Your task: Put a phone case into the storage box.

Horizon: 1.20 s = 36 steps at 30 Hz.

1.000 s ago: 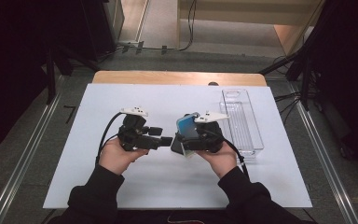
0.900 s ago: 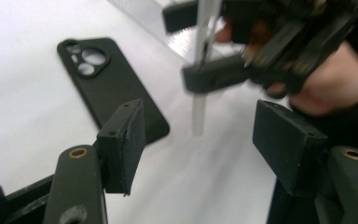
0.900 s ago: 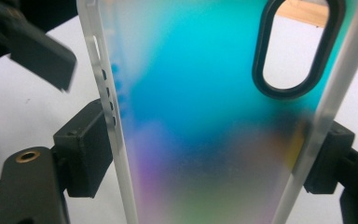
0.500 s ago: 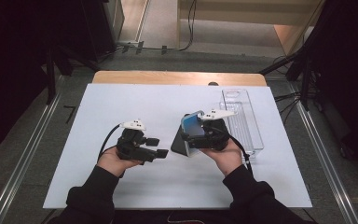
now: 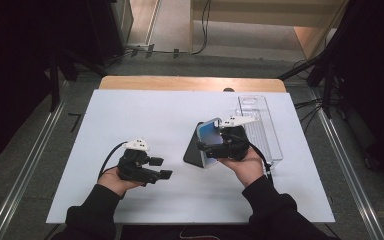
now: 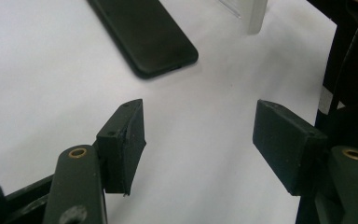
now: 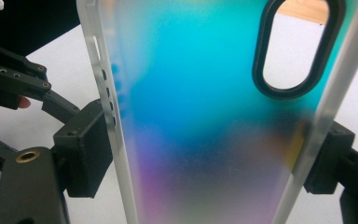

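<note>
Left gripper [image 5: 164, 168] low, jaws apart and empty, right gripper [image 5: 203, 146] raised, jaws clamped

Even overhead light on the white table [image 5: 145, 115], dark surroundings, soft shadows; close-up phone case [image 7: 205, 116] blurred.

Pretty dim room overall. The white table top [image 5: 130, 115] has a wooden edge [image 5: 190, 83] on the side far beyond the tongs. Grey floor [image 5: 180, 60] past that, with cables [image 5: 200, 30] lying about. Metal rails [image 5: 25, 170] run along both sides, dark furniture [image 5: 25, 60] off left.
</note>
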{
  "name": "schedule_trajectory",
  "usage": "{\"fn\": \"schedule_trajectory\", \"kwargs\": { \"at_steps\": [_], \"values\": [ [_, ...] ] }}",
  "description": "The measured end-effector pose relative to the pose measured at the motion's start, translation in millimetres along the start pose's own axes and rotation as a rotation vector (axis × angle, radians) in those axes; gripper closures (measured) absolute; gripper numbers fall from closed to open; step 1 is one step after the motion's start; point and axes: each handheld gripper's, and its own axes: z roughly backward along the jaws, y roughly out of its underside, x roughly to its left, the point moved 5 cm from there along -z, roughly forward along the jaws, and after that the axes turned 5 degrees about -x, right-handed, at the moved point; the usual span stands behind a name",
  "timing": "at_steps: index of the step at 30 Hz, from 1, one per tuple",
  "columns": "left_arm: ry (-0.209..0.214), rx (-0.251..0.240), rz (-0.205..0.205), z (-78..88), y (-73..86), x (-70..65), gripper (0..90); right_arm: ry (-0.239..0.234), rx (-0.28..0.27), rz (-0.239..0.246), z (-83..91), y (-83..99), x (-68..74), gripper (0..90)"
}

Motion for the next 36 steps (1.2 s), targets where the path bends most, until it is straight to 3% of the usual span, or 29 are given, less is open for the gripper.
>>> {"fn": "schedule_trajectory", "kwargs": {
  "at_steps": [8,21,27,36],
  "values": [
    [-0.02,-0.003,0.022,12.7,13.0,3.7,34.3,0.003,-0.018,-0.012,10.4,-7.0,-7.3,16.8],
    [-0.054,-0.026,0.061,17.1,15.1,9.7,31.2,0.021,-0.055,-0.039,36.4,-25.2,-25.7,16.9],
    [-0.089,-0.047,0.064,21.6,14.5,10.5,31.2,0.061,-0.075,-0.053,46.3,-32.6,-39.8,16.8],
    [-0.109,-0.056,0.085,26.7,19.5,13.3,31.2,0.106,-0.106,-0.085,59.4,-45.3,-61.7,16.9]
  ]
}}
